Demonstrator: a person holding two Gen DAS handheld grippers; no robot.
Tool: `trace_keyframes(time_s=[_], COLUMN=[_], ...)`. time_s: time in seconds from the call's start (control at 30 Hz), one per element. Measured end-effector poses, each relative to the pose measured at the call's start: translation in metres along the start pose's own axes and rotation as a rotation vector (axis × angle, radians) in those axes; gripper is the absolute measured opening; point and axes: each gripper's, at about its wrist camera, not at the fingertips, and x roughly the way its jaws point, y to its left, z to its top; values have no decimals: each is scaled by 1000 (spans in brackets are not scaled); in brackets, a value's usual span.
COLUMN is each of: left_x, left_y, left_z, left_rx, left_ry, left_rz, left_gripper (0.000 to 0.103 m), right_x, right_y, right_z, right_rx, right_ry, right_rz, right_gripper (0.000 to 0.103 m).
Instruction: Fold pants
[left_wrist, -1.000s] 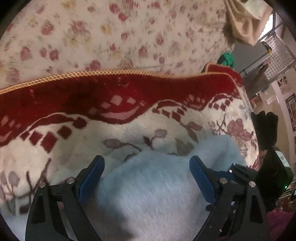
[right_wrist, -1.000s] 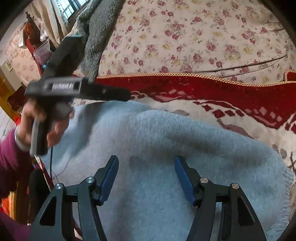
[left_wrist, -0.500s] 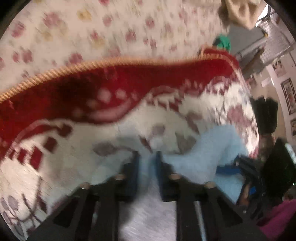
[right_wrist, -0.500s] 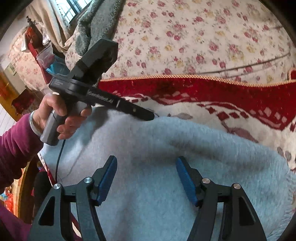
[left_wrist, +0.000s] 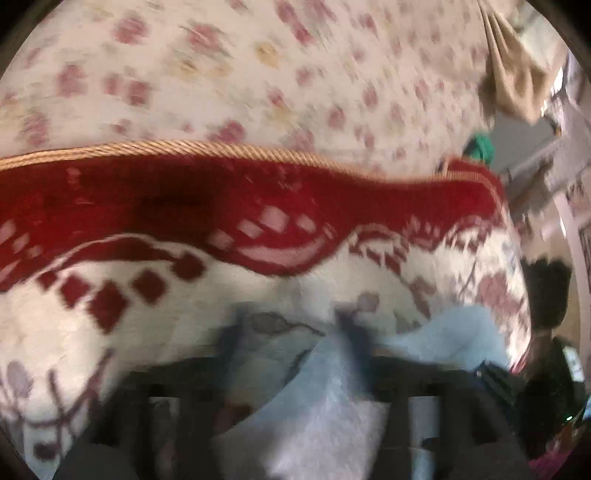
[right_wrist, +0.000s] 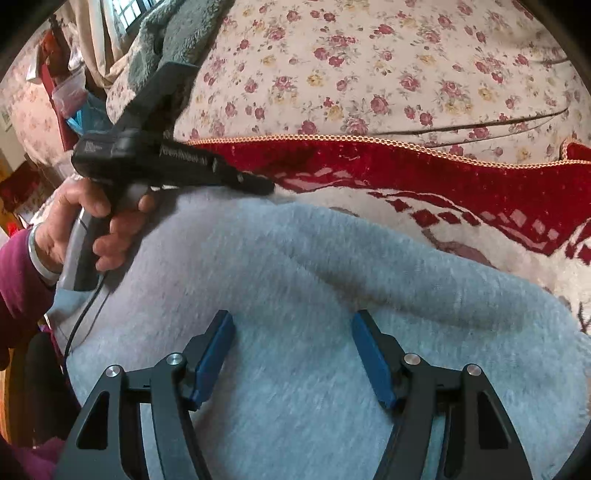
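The pale blue fleece pants lie spread on a red and white blanket. My right gripper is open just above the pants, with fleece below its blue pads and nothing pinched. In the left wrist view, blurred by motion, my left gripper is at the pants' far edge. Its jaws are opening, with that edge and some blanket between them. In the right wrist view a hand holds the left gripper, whose tip rests at the pants' far left edge.
A floral bedsheet lies beyond the blanket's gold cord edge. Grey fleece is piled at the far left in the right wrist view. A beige cloth and a green object show at the far right in the left wrist view.
The left gripper went from wide open to shut at the pants' far edge, and its fingers now stand apart again. It shifted forward and down. The right gripper hardly moved.
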Motion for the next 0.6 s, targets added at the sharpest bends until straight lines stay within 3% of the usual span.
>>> trace_keyframes(time_s=[0.1,0.37,0.6], left_x=[-31,-115,-191], left_y=[4,22,54], left_z=[-5,-70,-140], left_rx=[-19,-72,-176], left_ry=[-58,-181,-299], left_rz=[-7,239,373], left_gripper=[82,86,86], right_x=[-10,-17,2], right_y=[2,30,102], right_z=[1,-2,9], right_rx=[31,128,9], right_ry=[-7,-30,22], right_rz=[24,155,243], right_gripper=[76,80,81])
